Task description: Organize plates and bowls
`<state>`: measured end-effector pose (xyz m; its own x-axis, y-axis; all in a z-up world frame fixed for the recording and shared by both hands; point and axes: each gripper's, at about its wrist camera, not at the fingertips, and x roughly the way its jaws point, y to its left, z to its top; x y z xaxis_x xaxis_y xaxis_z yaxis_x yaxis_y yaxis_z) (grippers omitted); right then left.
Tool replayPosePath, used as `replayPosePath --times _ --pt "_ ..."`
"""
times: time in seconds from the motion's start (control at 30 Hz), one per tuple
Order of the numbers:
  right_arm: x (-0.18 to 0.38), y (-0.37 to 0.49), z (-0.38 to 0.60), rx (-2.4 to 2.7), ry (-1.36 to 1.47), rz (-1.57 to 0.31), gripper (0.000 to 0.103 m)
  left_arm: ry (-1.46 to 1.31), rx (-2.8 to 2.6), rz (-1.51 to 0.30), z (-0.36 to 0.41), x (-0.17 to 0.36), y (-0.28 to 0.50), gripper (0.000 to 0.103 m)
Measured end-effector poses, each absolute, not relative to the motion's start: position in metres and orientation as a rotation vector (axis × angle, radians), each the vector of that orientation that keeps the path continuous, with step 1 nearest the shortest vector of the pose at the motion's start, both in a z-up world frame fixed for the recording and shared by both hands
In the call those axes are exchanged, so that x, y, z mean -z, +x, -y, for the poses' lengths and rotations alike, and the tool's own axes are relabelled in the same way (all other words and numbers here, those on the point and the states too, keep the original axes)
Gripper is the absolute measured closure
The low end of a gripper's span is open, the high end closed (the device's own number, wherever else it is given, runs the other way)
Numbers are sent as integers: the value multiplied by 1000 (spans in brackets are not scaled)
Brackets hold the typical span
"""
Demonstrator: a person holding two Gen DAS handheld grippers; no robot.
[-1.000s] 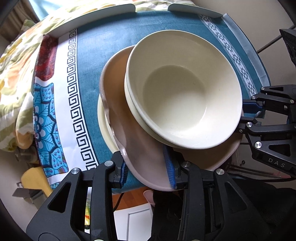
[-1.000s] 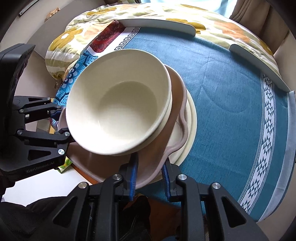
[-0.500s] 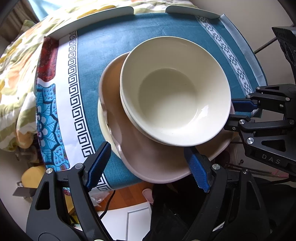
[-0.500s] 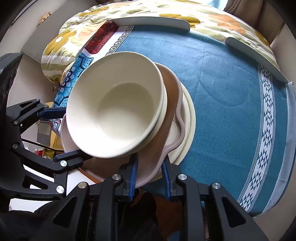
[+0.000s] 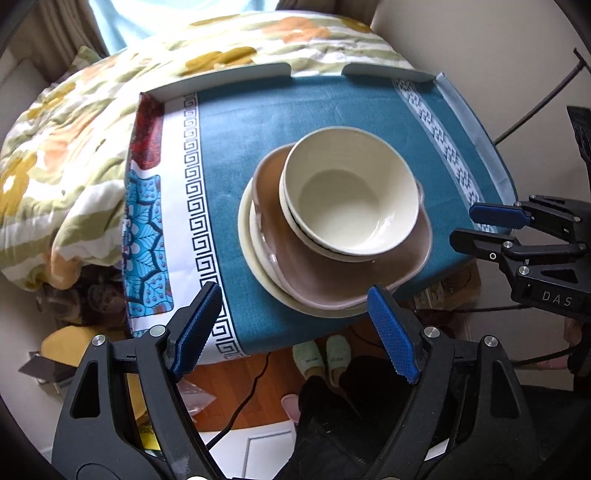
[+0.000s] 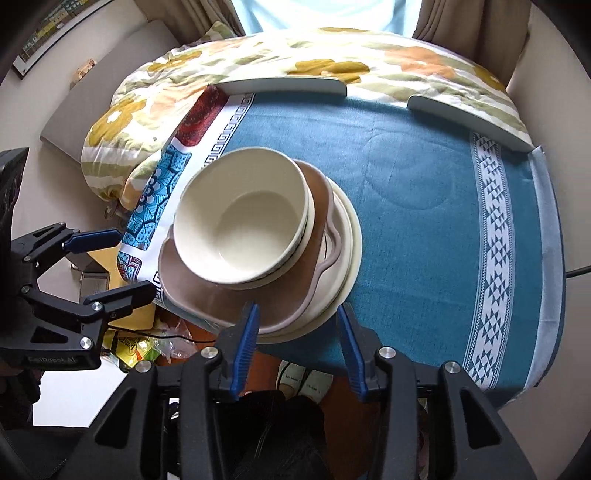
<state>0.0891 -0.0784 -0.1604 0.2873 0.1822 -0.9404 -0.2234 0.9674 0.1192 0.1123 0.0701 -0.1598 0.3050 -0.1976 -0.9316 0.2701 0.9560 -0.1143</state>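
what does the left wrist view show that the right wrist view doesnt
Only the left wrist view: the right gripper side-on, jaws opening, empty.
Only the right wrist view: the left gripper side-on, open and empty, and a framed picture on the wall.
Both: cream bowls nested on a brown plate over cream plates, on the blue cloth, with a floral quilt behind.

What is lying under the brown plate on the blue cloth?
Under the brown plate lie cream plates; only their rims show at one side, so their exact number and centres stay hidden. On top of it sit nested cream bowls.
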Motion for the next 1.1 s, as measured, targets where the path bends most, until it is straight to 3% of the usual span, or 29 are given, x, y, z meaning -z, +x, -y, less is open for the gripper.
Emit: replayPosePath --times 0.23,0.3,0.33,0.37,0.47,0.5,0.8,1.1 --pt "75 33 95 -204 -12 -947 62 -23 179 -860 -70 61 46 20" --pt "51 12 102 -177 -17 -861 36 -26 131 -742 -66 33 20 7" --pt "40 4 106 -163 -18 -825 29 -22 107 -688 -63 22 8 0" --pt "30 -7 110 -150 -18 -789 18 -16 89 -626 -61 10 -6 0" --pt "6 -34 123 -102 -2 -706 13 8 46 -501 -50 -15 -37 0" --pt "1 -43 127 -96 14 -682 7 9 29 -485 -46 -21 -45 0" --pt "-31 -103 141 -18 11 -515 5 45 11 -453 -20 -34 -99 0" --pt "-36 -125 140 19 -18 -462 5 6 32 -429 -16 -37 -123 0"
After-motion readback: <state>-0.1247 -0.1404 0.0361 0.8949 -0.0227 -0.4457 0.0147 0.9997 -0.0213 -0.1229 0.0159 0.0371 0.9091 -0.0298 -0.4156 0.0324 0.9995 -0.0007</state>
